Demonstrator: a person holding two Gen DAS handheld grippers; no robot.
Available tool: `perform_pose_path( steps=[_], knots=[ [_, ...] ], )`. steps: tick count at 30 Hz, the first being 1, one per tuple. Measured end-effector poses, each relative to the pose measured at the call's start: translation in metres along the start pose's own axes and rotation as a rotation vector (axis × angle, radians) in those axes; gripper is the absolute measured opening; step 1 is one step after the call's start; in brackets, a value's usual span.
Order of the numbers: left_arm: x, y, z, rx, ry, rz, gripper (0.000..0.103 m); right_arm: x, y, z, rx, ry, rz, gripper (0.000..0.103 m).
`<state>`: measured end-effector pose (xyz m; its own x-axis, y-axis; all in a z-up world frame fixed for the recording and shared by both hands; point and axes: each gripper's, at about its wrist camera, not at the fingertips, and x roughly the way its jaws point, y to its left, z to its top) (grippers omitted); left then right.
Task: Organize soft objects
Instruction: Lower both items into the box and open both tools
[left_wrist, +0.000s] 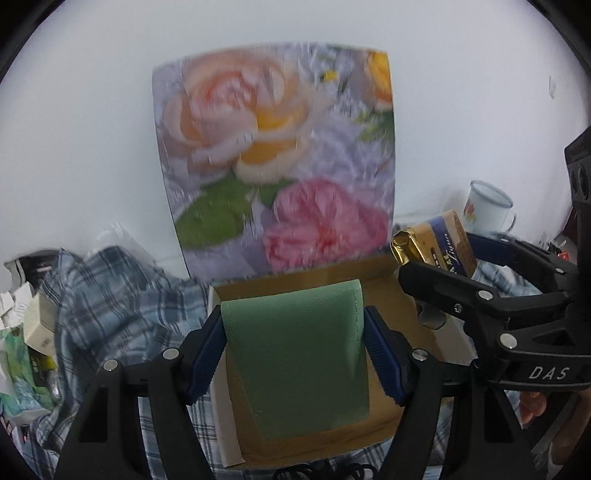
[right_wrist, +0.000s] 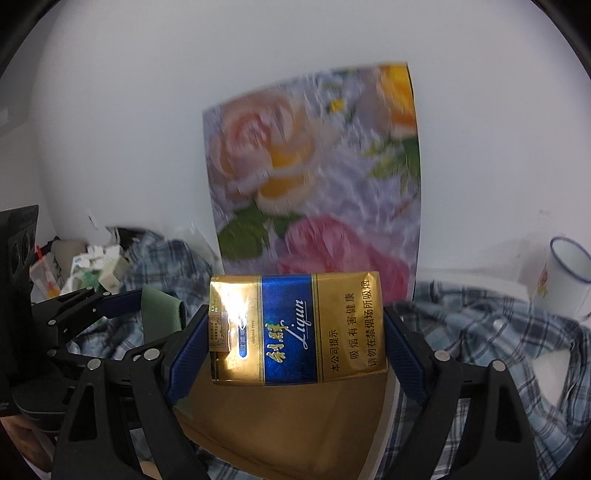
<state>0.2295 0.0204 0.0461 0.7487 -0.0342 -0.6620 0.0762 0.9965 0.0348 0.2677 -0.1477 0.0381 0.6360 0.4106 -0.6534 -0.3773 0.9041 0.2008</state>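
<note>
My left gripper is shut on a folded green cloth and holds it over an open cardboard box. My right gripper is shut on a gold and blue soft cigarette pack above the same box. In the left wrist view the right gripper is at the right with the pack. In the right wrist view the left gripper with the green cloth is at the left.
A blue plaid cloth covers the surface. A floral panel stands behind the box against a white wall. A white enamel mug sits at the right. A pile of small boxes and packets lies at the left.
</note>
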Motion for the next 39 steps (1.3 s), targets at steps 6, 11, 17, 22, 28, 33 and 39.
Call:
perform_pose_path(
  steps=[6,11,17,22,28,33,39],
  knots=[
    [0.031,0.005,-0.013,-0.016,0.077,-0.017,0.074,0.027,-0.009,-0.016,0.029,0.096,-0.005,0.086],
    [0.049,0.005,-0.021,-0.026,0.11,-0.036,0.074,0.043,-0.015,-0.026,0.044,0.154,-0.009,0.086],
    [0.06,0.004,-0.026,-0.019,0.124,-0.006,0.074,0.051,-0.013,-0.033,0.025,0.185,-0.024,0.086],
    [0.059,0.007,-0.026,-0.027,0.106,0.015,0.097,0.053,-0.017,-0.034,0.041,0.19,-0.035,0.099],
    [0.043,0.009,-0.019,-0.024,0.028,0.054,0.103,0.045,-0.018,-0.029,0.042,0.167,-0.037,0.103],
    [0.013,0.01,-0.006,-0.034,-0.06,0.069,0.103,0.021,-0.008,-0.015,0.011,0.088,-0.032,0.103],
    [-0.03,0.013,0.01,-0.051,-0.158,0.082,0.103,-0.022,0.011,0.008,-0.036,-0.024,-0.011,0.103]
  ],
)
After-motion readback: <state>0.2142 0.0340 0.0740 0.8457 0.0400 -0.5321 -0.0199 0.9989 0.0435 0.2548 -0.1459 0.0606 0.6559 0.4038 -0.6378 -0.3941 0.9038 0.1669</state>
